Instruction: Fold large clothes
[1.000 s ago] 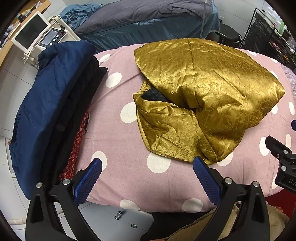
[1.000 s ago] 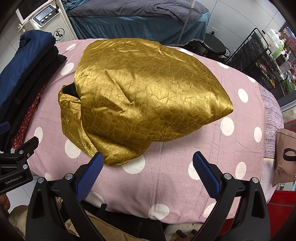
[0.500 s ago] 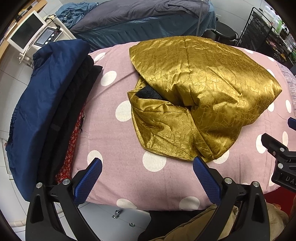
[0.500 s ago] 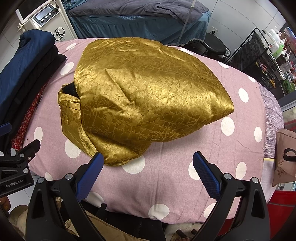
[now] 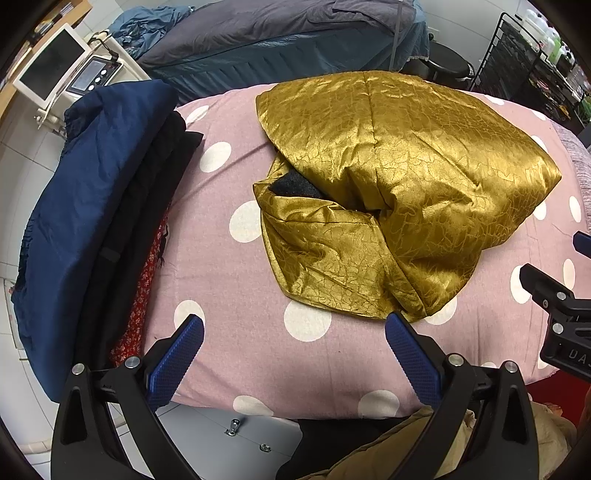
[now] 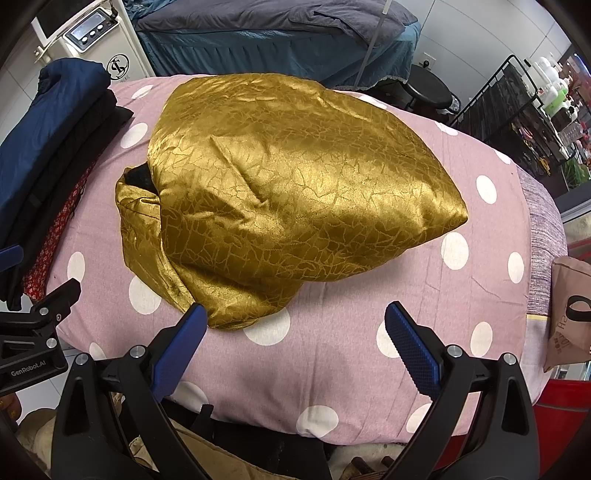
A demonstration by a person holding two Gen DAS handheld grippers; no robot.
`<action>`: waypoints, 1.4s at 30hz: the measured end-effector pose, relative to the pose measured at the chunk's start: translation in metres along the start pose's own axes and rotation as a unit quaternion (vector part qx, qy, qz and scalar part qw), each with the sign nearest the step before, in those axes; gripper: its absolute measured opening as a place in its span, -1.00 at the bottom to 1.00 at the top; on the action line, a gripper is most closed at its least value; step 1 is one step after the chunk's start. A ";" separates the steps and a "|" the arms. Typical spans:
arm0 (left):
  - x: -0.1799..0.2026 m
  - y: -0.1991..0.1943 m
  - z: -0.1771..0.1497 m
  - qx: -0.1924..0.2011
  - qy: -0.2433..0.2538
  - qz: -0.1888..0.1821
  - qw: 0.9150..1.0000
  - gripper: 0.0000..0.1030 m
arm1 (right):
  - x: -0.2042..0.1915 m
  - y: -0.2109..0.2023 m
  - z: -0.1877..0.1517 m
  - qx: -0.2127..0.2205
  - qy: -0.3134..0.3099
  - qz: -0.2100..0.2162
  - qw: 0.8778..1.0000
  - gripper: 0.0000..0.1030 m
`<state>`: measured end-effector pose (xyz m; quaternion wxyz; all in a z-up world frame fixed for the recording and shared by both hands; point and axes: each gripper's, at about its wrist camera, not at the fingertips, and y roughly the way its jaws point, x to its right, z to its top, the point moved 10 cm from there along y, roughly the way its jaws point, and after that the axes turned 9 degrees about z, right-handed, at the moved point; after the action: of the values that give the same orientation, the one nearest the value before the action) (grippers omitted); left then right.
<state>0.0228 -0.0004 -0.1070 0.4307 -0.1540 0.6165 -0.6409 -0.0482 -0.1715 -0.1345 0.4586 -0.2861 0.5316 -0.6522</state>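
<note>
A shiny gold padded garment (image 5: 402, 192) lies bunched and folded over on the pink polka-dot bed (image 5: 236, 280); a dark lining shows at its left opening. It also shows in the right wrist view (image 6: 288, 206). My left gripper (image 5: 295, 354) is open and empty, just short of the garment's near edge. My right gripper (image 6: 295, 343) is open and empty, its left finger close to the garment's near corner. Each gripper's body shows at the edge of the other's view.
A stack of folded clothes, navy on top (image 5: 92, 206), lies along the bed's left side, over black and red floral pieces. Behind are a second bed with grey bedding (image 5: 280, 33), a white machine (image 5: 66, 74), a black wire rack (image 6: 517, 110) and a stool (image 6: 428, 92).
The left gripper has drifted a little to the right and forward, so the garment sits slightly lower-left in its view. The right gripper has hardly moved. Both stay open.
</note>
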 end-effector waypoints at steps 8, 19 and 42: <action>-0.001 -0.003 0.001 0.006 0.003 0.005 1.000 0.87 | 0.000 -0.001 0.001 0.000 0.000 0.000 1.000 0.85; -0.003 -0.003 -0.001 0.002 0.003 0.013 1.000 0.87 | 0.000 -0.001 0.000 0.000 0.001 0.000 1.000 0.85; 0.002 -0.002 -0.001 0.004 0.013 0.015 1.000 0.88 | 0.001 0.001 0.001 -0.003 0.003 0.000 1.000 0.85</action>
<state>0.0199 -0.0016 -0.1063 0.4323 -0.1345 0.6217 -0.6391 -0.0479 -0.1727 -0.1353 0.4561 -0.2854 0.5352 -0.6513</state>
